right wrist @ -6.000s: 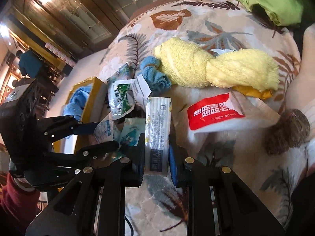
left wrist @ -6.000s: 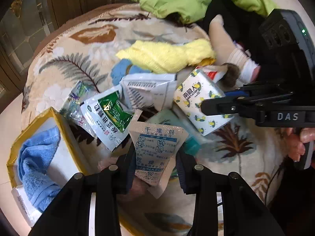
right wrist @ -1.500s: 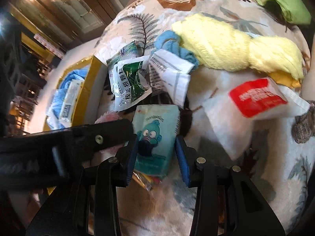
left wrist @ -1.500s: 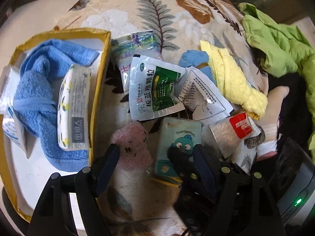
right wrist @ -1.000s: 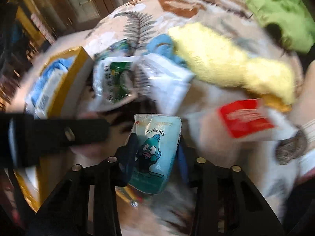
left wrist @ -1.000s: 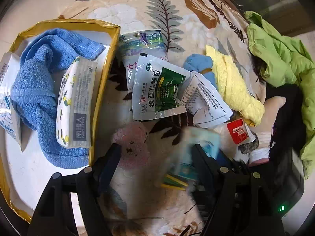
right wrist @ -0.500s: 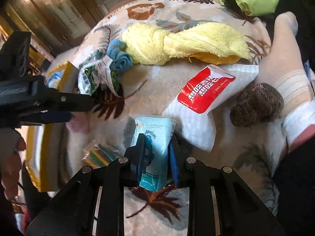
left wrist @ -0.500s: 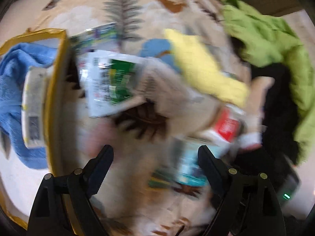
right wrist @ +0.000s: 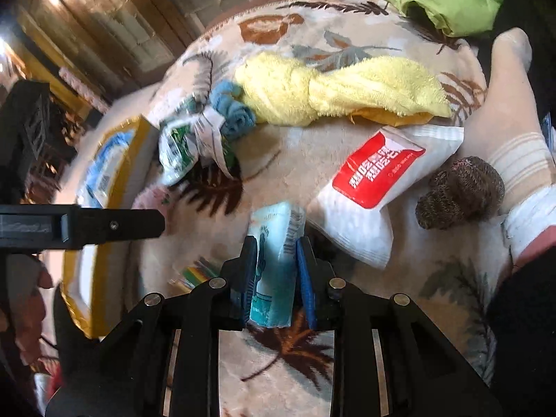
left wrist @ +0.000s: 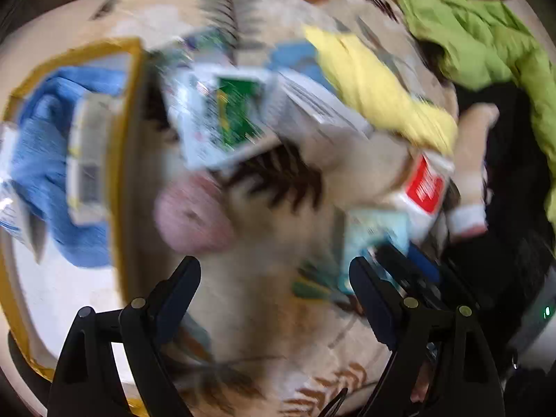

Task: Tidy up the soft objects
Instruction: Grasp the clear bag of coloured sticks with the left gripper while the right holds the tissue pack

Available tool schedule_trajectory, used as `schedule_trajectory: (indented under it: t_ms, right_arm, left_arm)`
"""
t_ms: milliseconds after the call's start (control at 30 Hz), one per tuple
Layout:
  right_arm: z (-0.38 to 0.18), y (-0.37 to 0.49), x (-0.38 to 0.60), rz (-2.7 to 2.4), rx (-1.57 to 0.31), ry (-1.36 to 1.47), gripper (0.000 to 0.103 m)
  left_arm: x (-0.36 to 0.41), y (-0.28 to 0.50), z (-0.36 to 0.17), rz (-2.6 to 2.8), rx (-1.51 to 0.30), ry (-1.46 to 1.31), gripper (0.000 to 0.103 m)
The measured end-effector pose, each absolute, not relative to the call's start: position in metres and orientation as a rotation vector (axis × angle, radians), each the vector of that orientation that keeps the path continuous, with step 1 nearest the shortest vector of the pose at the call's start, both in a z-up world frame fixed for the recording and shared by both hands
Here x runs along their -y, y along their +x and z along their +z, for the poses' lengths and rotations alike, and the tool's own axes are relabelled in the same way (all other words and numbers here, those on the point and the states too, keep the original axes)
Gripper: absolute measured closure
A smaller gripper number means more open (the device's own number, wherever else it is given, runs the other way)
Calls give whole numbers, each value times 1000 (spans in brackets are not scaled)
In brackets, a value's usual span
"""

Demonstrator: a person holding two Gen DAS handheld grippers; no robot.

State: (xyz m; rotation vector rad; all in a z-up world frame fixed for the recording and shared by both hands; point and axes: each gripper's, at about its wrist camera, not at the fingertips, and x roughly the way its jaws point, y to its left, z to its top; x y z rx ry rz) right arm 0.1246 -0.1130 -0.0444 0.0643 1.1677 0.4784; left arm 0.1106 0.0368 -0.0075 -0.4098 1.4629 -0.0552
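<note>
Two grippers work over a leaf-patterned blanket [right wrist: 312, 160] strewn with soft goods. The right gripper [right wrist: 276, 274] is clamped on a light-blue tissue pack [right wrist: 274, 243] with a cartoon print, pinched upright between its pads above the blanket. The left gripper [left wrist: 274, 278] stands wide apart with nothing between its fingers, over a pink plush [left wrist: 193, 215] beside the yellow-rimmed box [left wrist: 125, 160], which holds a blue towel [left wrist: 45, 139]. Near the tissue pack lie a red-labelled white sachet [right wrist: 375, 173], a knotted yellow towel [right wrist: 333, 90] and a green-printed pouch [right wrist: 177, 149].
</note>
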Motion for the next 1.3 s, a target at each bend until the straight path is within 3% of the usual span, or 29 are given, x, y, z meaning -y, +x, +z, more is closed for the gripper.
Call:
schedule_trajectory:
  t_ms: [433, 767, 867, 933, 1033, 1233, 1300]
  right_arm:
    - [-77, 145, 148, 512, -1257, 323, 80]
    - [-89, 143, 152, 601, -1266, 476, 81]
    - [-93, 142, 151, 605, -1267, 493, 88]
    - [-92, 139, 150, 606, -1260, 488, 91]
    - [-87, 136, 151, 603, -1249, 479, 92]
    - [-84, 136, 162, 572, -1242, 511, 93]
    - [-81, 134, 166, 573, -1233, 518, 93]
  left_arm:
    - [-17, 90, -50, 58, -1559, -478, 16]
    - [-19, 95, -63, 109, -1530, -511, 17]
    - [-25, 94, -59, 105, -1502, -498, 27]
    - [-29, 97, -56, 100, -1493, -488, 49]
    - [-25, 102, -56, 92, -1488, -466, 71]
    - [-25, 99, -50, 49, -1456, -442, 93]
    - [-26, 94, -43, 26, -1451, -445, 94]
